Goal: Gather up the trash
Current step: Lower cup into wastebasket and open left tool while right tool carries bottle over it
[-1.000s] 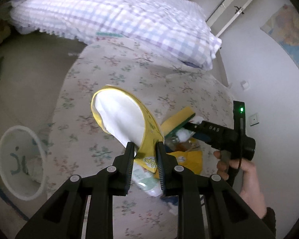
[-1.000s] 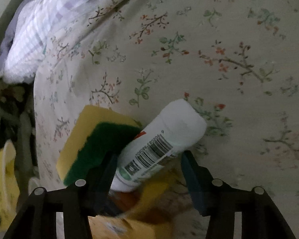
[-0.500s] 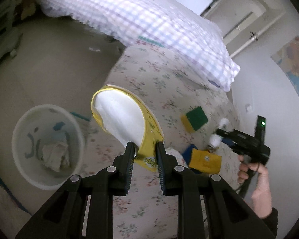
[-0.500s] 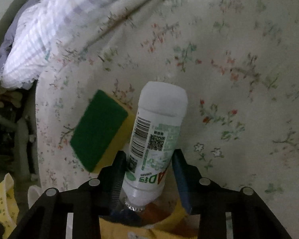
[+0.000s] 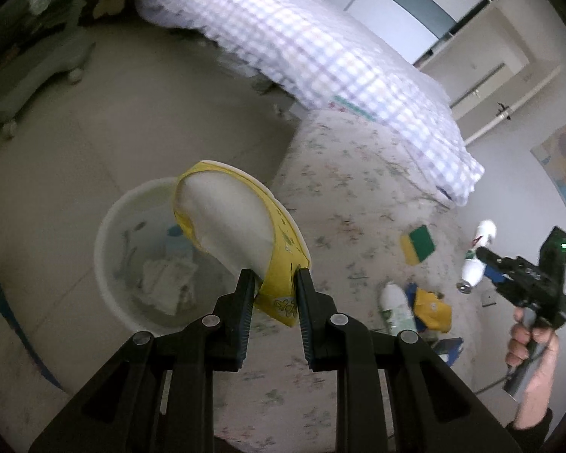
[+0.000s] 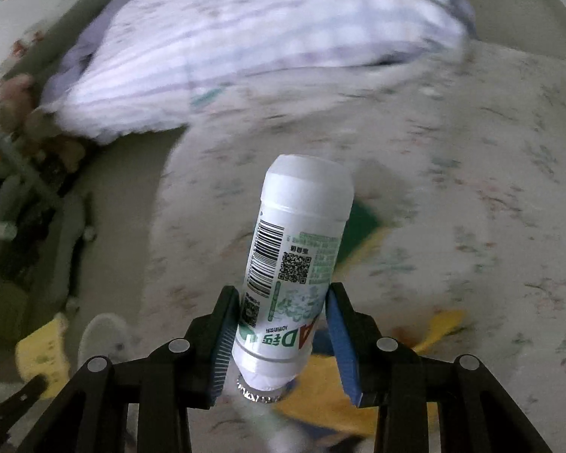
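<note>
My left gripper (image 5: 272, 283) is shut on a yellow paper cup (image 5: 237, 222) with a white inside, held above the near side of a white trash bin (image 5: 109, 275) on the floor. The bin holds crumpled paper. My right gripper (image 6: 281, 324) is shut on a white drink bottle (image 6: 298, 264) with a green label, lifted above the bed; it also shows in the left wrist view (image 5: 477, 256). A second white bottle (image 5: 394, 302), a yellow wrapper (image 5: 434, 307) and a yellow-green sponge (image 5: 419, 243) lie on the bed.
The floral bed sheet (image 5: 358, 196) fills the middle, with a checked duvet (image 5: 320, 49) at its far end. A grey wheeled stand (image 5: 30, 71) is on the floor at the left. A wall with a map (image 5: 562, 154) is at the right.
My left gripper has carried the yellow cup leftward off the bed to over the bin. My right gripper has closed on the white bottle and lifted it off the bed.
</note>
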Motion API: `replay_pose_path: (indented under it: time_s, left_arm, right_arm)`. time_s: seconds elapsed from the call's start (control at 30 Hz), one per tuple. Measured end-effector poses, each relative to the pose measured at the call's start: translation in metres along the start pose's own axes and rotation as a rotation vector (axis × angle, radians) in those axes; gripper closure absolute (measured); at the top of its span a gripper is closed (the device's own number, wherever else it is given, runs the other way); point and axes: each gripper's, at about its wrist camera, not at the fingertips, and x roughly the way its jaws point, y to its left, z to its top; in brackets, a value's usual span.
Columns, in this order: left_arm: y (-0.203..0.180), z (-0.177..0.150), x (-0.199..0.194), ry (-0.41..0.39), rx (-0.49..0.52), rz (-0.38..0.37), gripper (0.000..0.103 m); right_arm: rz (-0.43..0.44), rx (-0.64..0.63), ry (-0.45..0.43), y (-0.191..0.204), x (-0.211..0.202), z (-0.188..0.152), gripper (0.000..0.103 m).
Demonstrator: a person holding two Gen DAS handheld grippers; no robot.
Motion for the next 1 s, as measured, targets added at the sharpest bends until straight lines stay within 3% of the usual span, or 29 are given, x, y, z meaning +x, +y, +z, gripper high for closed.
replay_pose_path:
  time_s: [0.43, 1.0]
  left_arm:
    - [0.060, -0.018, 0.010, -0.004, -0.007, 0.016, 0.079]
    - [0.086, -0.022, 0.048, 0.058, 0.031, 0.055, 0.076]
  right_arm:
    - [0.093, -0.230, 0.102, 0.132, 0.045, -0.061, 0.061]
    - [0.109, -0.384, 0.238, 0.191, 0.125, -0.120, 0.061]
